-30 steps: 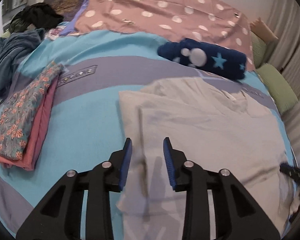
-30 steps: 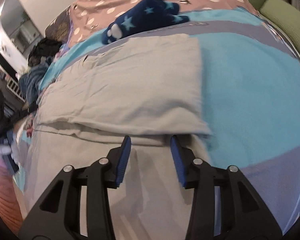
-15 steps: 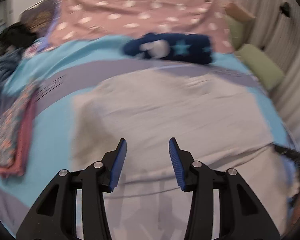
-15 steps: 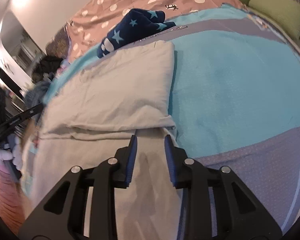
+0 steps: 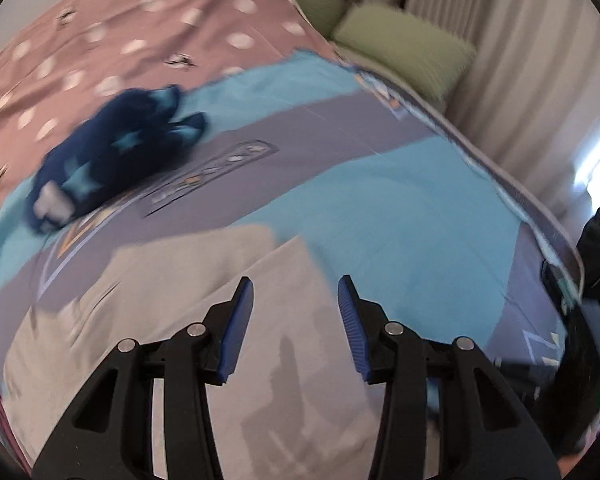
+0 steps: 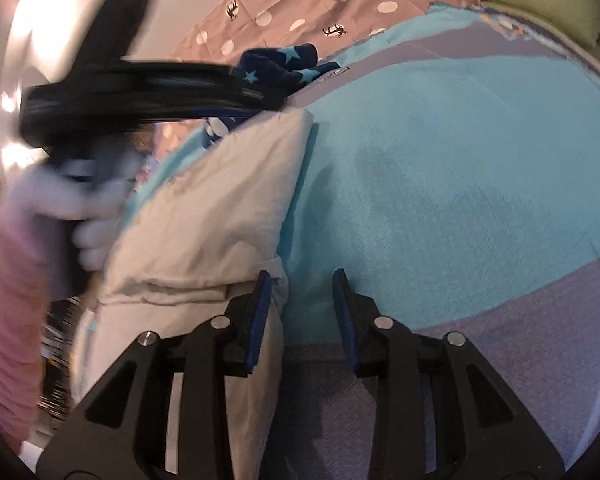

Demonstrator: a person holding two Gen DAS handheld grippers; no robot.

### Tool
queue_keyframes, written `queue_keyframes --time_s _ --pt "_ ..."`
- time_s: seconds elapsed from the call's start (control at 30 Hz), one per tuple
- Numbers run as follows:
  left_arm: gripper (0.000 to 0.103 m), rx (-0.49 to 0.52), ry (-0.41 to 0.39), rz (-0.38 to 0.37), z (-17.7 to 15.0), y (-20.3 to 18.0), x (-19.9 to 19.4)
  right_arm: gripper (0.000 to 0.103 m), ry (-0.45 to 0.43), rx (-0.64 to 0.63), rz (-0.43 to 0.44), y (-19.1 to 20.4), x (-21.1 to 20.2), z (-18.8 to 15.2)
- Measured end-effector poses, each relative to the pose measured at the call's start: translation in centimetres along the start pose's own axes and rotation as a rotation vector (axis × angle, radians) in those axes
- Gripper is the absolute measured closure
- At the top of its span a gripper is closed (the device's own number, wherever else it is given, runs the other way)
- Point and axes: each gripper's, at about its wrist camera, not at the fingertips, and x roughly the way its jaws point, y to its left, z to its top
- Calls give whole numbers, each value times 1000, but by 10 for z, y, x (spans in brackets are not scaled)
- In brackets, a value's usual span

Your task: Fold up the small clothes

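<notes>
The beige garment (image 5: pixel 172 312) lies flat on the blue and grey bedspread (image 5: pixel 380 200), partly folded: in the right wrist view one layer is turned over the rest of the cloth, with a straight folded edge running along its right side and a cross crease near the bottom. The left gripper (image 5: pixel 296 304) hangs over the right-hand edge of the garment. Its jaws stand apart; they have just been opening, and nothing is clamped between them, with beige cloth and bedspread visible below in the gap. The right gripper (image 6: pixel 300 300) sits at the lower right corner of the folded layer. Its jaws also stand apart, after closing and then opening slightly; the left blue pad (image 6: pixel 258 312) lies just beside the garment's edge, and the gap between the pads shows only bedspread. Whether that pad touches the cloth cannot be told. In the right wrist view the left gripper appears as a blurred black shape at upper left, held in a white-gloved hand (image 6: pixel 88 208) with a pink sleeve (image 6: pixel 8 320) below it. A dark blue star-patterned garment (image 5: pixel 112 152) lies bunched beyond the beige one, where the bedspread meets a pink polka-dot quilt (image 5: pixel 140 32). Green pillows (image 5: pixel 404 48) sit at the far corner of the bed, beside pale curtains (image 5: pixel 500 60).
</notes>
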Motion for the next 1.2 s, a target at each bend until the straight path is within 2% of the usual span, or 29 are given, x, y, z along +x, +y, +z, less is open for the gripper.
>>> queue_keyframes --time_s 0.13,0.17,0.27,0.3,0.33,0.37,0.43,0.5,0.6,0.67,0.8,0.93,1.0,1.13,1.2 --pt "57 120 95 156 20 -27 46 69 -3 31 61 -6 -2 -3" --pt "57 125 130 174 24 -29 58 68 -3 24 67 -4 -2 -3" --pt "60 106 169 214 28 -23 74 63 -3 -3 75 1 -2 -4" --pt "69 93 175 211 28 -20 76 61 -3 -9 78 2 -2 -4" --pt "95 74 177 199 28 -17 76 61 -4 -11 80 3 -3 -5" --pt "101 70 178 181 27 -15 75 61 -4 -10 82 2 -2 -4" --pt "102 68 145 161 26 -15 69 61 -4 0 92 -1 1 0" --pt "102 6 97 102 27 -9 55 61 -4 2 94 -2 2 1" --pt "102 -149 -12 -72 28 15 22 61 -3 -7 86 -1 4 0" --pt "102 -219 -61 -148 23 33 5 60 -3 -10 86 -2 4 1" --pt "102 -313 -101 -140 8 67 -6 59 3 -11 81 -2 4 0" --pt "102 -326 -83 -94 -10 84 0 59 12 -59 22 8 6 1" --pt "102 -329 -68 -95 -15 89 8 57 20 -102 -8 17 10 2" --pt "102 -328 -52 -113 -22 89 16 57 61 -249 -124 40 26 6" --pt "102 -322 -54 -122 -22 88 16 68 62 -297 -142 48 33 12"
